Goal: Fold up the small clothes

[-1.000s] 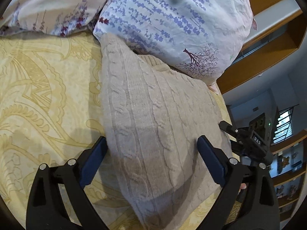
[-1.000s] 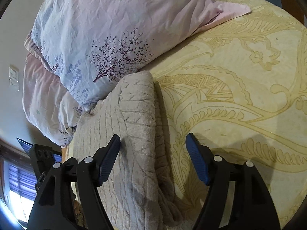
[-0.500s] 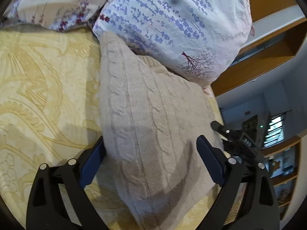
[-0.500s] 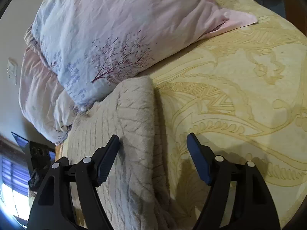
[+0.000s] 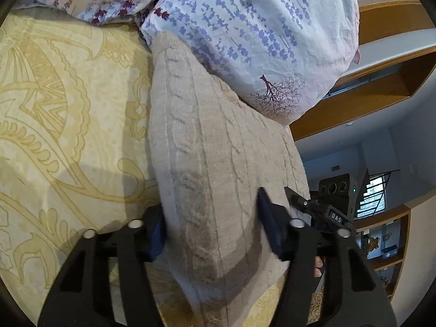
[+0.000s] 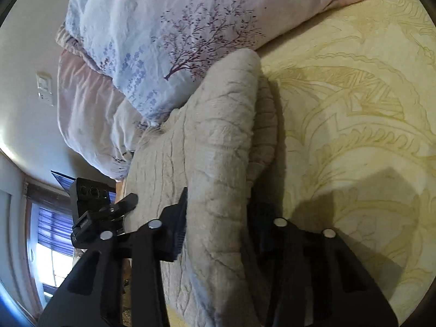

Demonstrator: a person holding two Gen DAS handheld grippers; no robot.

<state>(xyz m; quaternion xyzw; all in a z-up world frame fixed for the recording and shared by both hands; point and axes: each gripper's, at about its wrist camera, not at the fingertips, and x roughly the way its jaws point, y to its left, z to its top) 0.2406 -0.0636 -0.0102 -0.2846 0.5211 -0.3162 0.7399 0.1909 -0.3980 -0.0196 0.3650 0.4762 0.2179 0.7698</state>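
- Left tool [image 5: 215, 234]: jaws narrowed onto the near edge of the beige cable-knit sweater [image 5: 218, 150], one blue pad at the fabric's left border, the other pressed on top of the knit. Reads as a grip on the edge.
- Right tool [image 6: 218, 226]: jaws drawn in on a raised ridge of the same sweater [image 6: 218, 150]; cloth fills the gap between the pads, so it is holding it.
- Each tool shows at the edge of the other's view, so both sit on the near end of the garment, one on each side.
- Sweater lies lengthwise on the bed, already doubled into a long narrow strip; its far end touches the pillow [image 5: 259, 41].
- Step in hand, as I judge it: grasping the near end ready for the crosswise fold. Folding looks partly done, with the lengthwise fold made and the short fold not yet.
- Next move likely calls for lifting both corners together, level, and carrying them toward the pillow end without letting the layers slide apart. The thick knit may bulge at the crease.
- Surface: bed with yellow patterned bedsheet [image 6: 354, 109], soft, shadows of the tools on it.
- Room: floral pillows stacked at the head, wall switch [image 6: 45, 87], wooden shelving [image 5: 381, 95], bright window [image 6: 51, 245].
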